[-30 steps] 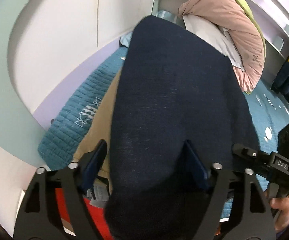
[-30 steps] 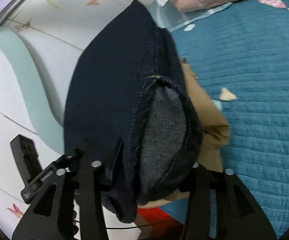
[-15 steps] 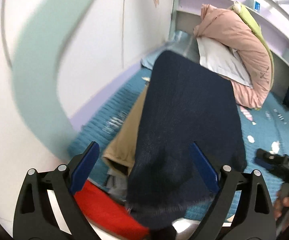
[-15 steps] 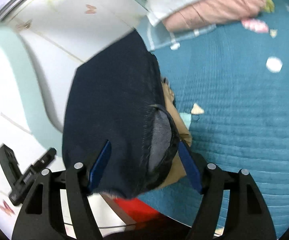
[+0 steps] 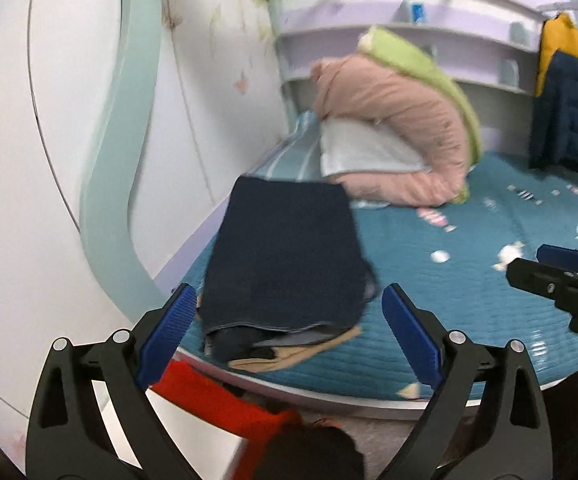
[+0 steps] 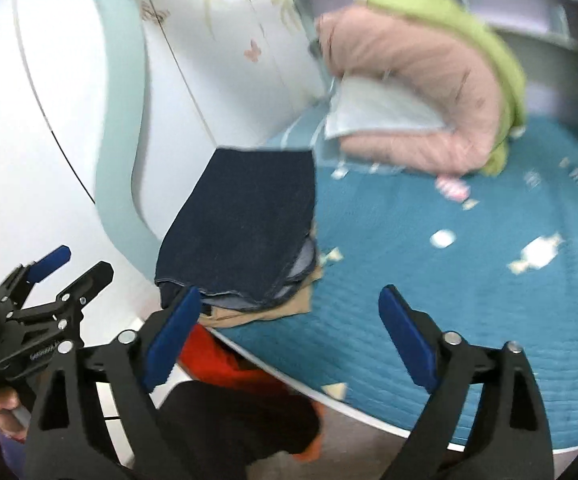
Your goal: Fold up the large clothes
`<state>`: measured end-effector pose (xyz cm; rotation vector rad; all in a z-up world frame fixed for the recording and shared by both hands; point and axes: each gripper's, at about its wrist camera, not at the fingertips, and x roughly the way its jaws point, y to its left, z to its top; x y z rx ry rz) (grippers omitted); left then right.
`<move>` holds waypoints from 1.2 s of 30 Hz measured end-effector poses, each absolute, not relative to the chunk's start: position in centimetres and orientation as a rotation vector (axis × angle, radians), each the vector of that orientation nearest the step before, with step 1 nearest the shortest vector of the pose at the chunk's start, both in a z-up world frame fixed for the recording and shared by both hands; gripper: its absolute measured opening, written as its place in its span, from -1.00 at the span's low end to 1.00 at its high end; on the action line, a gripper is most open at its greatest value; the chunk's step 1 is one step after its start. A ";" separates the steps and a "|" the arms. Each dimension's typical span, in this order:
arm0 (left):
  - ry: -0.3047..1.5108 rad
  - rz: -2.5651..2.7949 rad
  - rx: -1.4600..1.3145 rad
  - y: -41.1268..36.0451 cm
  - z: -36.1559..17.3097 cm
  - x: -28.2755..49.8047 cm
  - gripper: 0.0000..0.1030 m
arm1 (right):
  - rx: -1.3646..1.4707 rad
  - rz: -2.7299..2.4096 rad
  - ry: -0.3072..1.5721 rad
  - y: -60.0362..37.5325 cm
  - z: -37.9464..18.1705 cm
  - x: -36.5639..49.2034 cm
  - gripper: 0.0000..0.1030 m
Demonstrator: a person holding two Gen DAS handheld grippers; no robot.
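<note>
Lying folded on a tan garment (image 5: 297, 354) at the bed's (image 5: 469, 320) corner, the jeans (image 5: 285, 264) rest free; both tongs, left (image 5: 287, 334) and right (image 6: 285, 334), gape empty.

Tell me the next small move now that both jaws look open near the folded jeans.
Probably back both grippers further off and look for the next garment. The folded jeans lie flat on the tan garment at the bed's corner, and left gripper and right gripper hold nothing.

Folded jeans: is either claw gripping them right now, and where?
Neither. The left claw and right claw are both open and apart from the folded jeans.
</note>
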<state>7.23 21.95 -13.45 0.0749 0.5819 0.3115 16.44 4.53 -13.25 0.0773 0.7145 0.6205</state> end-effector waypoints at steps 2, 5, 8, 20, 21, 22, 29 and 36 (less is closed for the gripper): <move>0.552 0.275 0.044 20.0 -12.2 5.8 0.88 | 0.068 0.600 0.668 3.4 -11.9 14.6 0.70; 0.521 0.257 0.039 17.3 -10.8 4.1 0.89 | 0.034 0.546 0.584 2.0 -10.0 11.5 0.79; 0.484 0.261 0.047 15.3 -9.5 3.0 0.89 | 0.033 0.513 0.507 0.7 -8.5 8.7 0.82; 0.357 0.189 0.025 10.5 -4.8 -1.6 0.90 | 0.035 0.413 0.356 -3.5 -4.0 2.7 0.84; 0.345 0.190 0.027 10.1 -4.5 -2.0 0.90 | 0.034 0.404 0.341 -3.9 -3.7 2.3 0.84; 0.329 0.190 0.029 9.7 -4.2 -2.3 0.90 | 0.034 0.398 0.330 -4.1 -3.5 2.0 0.84; 0.268 0.177 0.046 7.7 -3.1 -3.4 0.90 | 0.017 0.348 0.261 -5.8 -2.3 0.0 0.84; 0.227 0.169 0.053 6.5 -2.6 -3.9 0.91 | 0.007 0.310 0.215 -6.8 -1.8 -0.8 0.85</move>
